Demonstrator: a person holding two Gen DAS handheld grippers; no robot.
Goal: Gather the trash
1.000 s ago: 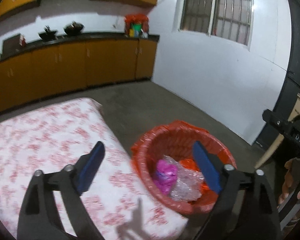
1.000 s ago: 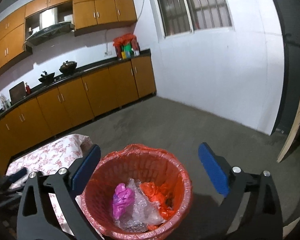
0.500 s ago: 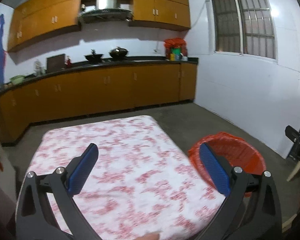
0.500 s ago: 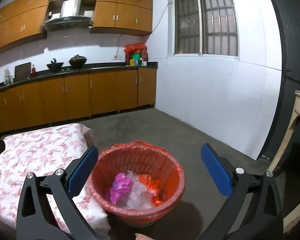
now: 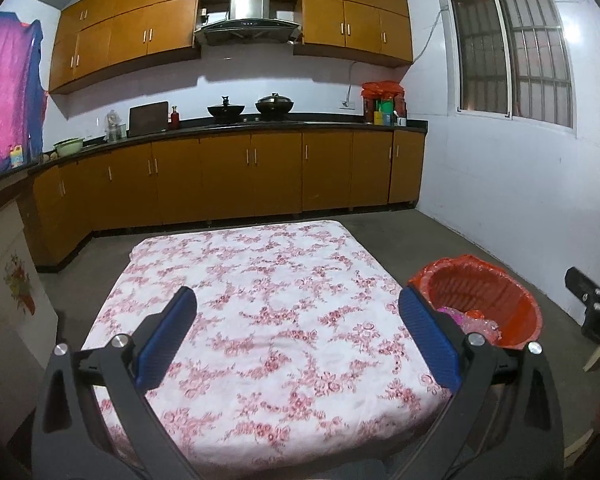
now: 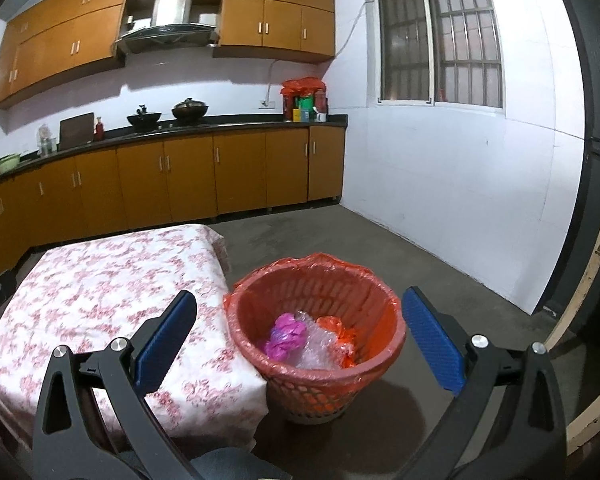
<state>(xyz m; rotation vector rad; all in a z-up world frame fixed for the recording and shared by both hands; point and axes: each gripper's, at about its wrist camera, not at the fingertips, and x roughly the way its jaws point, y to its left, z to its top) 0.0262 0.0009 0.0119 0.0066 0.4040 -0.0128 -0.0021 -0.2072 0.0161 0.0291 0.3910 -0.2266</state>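
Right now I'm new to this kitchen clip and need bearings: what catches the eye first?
The red basket, lined with a red bag, stands on the floor beside the table, holding a pink wad and crumpled clear plastic. The floral tablecloth lies bare. Orange cabinets line the far wall.

Red-flowered white tablecloth (image 5: 268, 304), orange-red basket (image 6: 316, 384), pink bag (image 6: 286, 334), blue-padded tools.
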